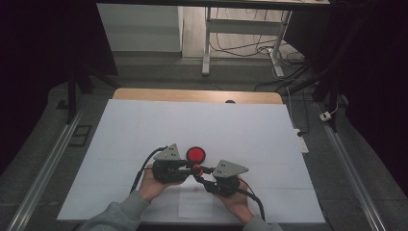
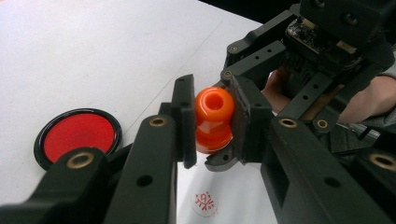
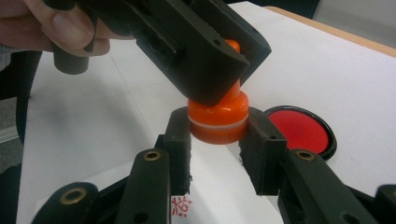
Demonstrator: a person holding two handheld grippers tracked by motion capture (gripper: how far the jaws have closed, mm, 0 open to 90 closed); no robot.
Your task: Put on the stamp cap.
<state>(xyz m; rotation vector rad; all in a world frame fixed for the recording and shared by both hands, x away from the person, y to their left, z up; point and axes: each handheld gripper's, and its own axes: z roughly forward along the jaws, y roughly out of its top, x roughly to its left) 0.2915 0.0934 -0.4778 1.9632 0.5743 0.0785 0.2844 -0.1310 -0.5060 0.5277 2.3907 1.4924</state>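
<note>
An orange stamp [image 2: 214, 116] with a rounded knob and a wider base [image 3: 217, 122] hangs just above the white sheet, held from both sides. My left gripper [image 2: 214, 122] is shut on its knob. My right gripper [image 3: 218, 140] is shut on its base, with its jaws around the lower rim. In the high view the two grippers meet tip to tip at the stamp [image 1: 196, 169], the left gripper [image 1: 191, 167] coming from the left and the right gripper [image 1: 200, 176] from the lower right. A round red ink pad [image 1: 196, 154] in a black case lies open just behind them.
A white sheet [image 1: 144, 130] covers the wooden table [image 1: 192, 95]. A small paper slip [image 1: 195, 204] with a red stamp print [image 2: 204, 201] lies under the grippers near the front edge. Desk legs and cables [image 1: 269, 48] stand on the floor beyond the table.
</note>
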